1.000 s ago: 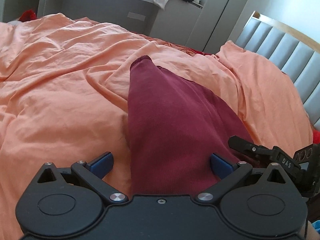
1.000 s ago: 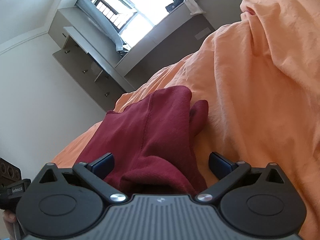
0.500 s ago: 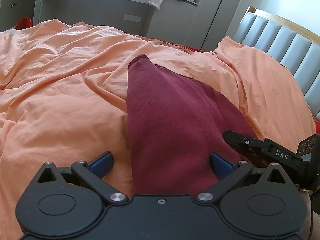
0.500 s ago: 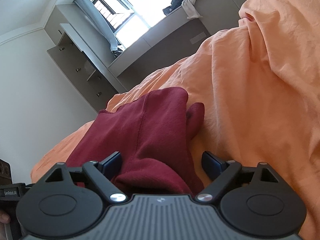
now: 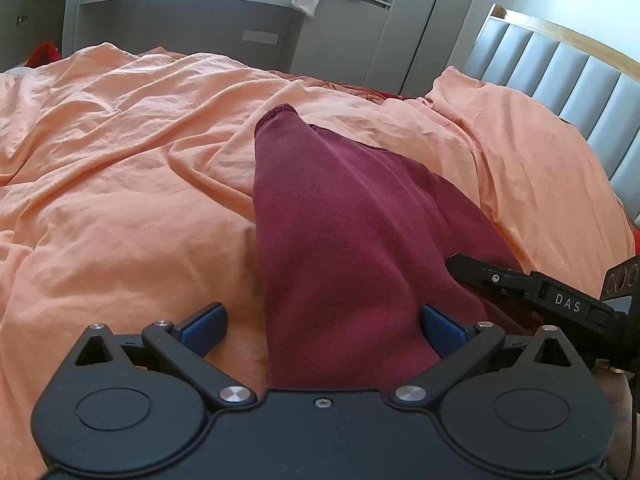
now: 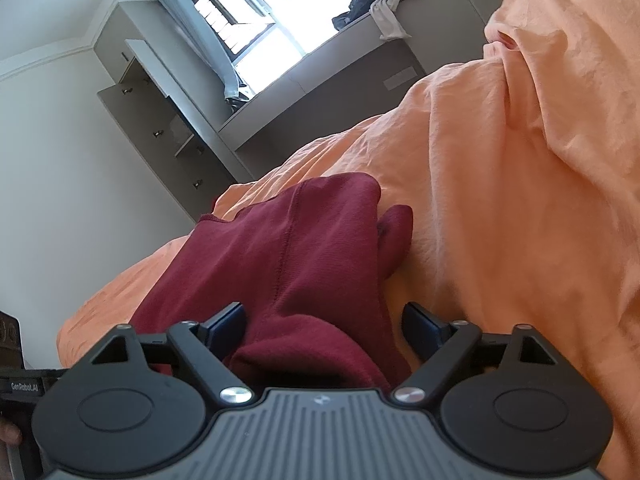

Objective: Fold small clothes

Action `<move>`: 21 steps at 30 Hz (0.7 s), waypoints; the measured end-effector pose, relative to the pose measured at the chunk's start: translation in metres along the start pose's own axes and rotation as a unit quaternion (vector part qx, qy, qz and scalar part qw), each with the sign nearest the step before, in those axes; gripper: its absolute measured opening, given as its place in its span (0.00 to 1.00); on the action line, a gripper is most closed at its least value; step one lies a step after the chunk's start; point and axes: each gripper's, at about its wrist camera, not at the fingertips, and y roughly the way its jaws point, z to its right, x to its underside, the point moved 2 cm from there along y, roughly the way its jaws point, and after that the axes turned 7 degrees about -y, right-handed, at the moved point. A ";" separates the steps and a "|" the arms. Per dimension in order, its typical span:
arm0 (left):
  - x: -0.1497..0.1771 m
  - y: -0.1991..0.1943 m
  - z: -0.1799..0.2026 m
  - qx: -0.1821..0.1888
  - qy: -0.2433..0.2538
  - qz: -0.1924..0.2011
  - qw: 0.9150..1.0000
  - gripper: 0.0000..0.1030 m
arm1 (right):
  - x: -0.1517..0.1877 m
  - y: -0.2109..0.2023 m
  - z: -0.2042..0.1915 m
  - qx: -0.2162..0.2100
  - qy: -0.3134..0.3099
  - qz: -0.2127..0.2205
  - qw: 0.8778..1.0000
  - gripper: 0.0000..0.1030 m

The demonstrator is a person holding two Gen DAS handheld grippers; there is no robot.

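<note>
Left wrist: maroon garment lies between spread blue fingers.

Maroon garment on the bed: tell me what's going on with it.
A person with a handheld tool in each hand is folding the maroon garment on the orange bedsheet. The left tool and right tool are both open, their blue fingers straddling the garment's near edge. Nothing is gripped yet.
</note>
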 end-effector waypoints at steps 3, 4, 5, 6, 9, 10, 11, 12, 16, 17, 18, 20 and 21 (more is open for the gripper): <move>0.000 -0.001 -0.001 0.003 -0.004 0.002 1.000 1.00 | 0.000 0.000 -0.007 -0.001 -0.026 0.001 1.000 0.73; 0.000 -0.001 -0.001 0.004 -0.004 0.001 1.000 1.00 | 0.000 -0.001 -0.010 -0.002 -0.035 0.002 0.999 0.69; 0.000 -0.002 -0.001 0.005 -0.004 0.000 1.000 1.00 | 0.000 -0.001 -0.013 -0.003 -0.043 0.003 0.999 0.67; 0.000 -0.002 -0.002 0.007 -0.005 -0.001 1.000 0.99 | -0.001 -0.001 -0.015 -0.004 -0.049 0.004 0.999 0.64; -0.002 -0.003 -0.002 0.009 -0.005 -0.006 1.000 0.97 | -0.001 -0.002 -0.017 -0.005 -0.054 0.006 0.999 0.60; -0.001 -0.003 -0.001 0.010 -0.004 -0.006 1.000 0.97 | -0.001 -0.003 -0.018 -0.004 -0.054 0.006 0.999 0.59; -0.002 -0.003 0.000 0.012 -0.004 -0.007 1.000 0.94 | 0.000 -0.004 -0.018 -0.003 -0.055 0.007 0.998 0.59; -0.002 -0.004 0.000 0.016 -0.004 -0.008 1.000 0.92 | 0.000 -0.004 -0.018 -0.003 -0.057 0.008 0.998 0.58; -0.001 -0.005 -0.002 0.039 -0.019 -0.016 0.999 0.81 | 0.002 -0.006 -0.019 -0.002 -0.057 0.010 0.998 0.57; -0.002 -0.005 -0.002 0.045 -0.025 -0.020 0.998 0.79 | 0.002 -0.006 -0.019 -0.002 -0.056 0.009 0.998 0.58; -0.002 -0.004 -0.003 0.049 -0.031 -0.023 0.998 0.77 | 0.002 -0.005 -0.019 -0.002 -0.054 0.007 0.998 0.60; -0.002 -0.004 -0.003 0.050 -0.034 -0.026 0.998 0.76 | 0.002 -0.005 -0.020 0.001 -0.055 0.007 0.998 0.62; -0.001 -0.004 -0.002 0.049 -0.033 -0.026 0.998 0.75 | 0.002 -0.005 -0.021 0.002 -0.057 0.008 0.998 0.62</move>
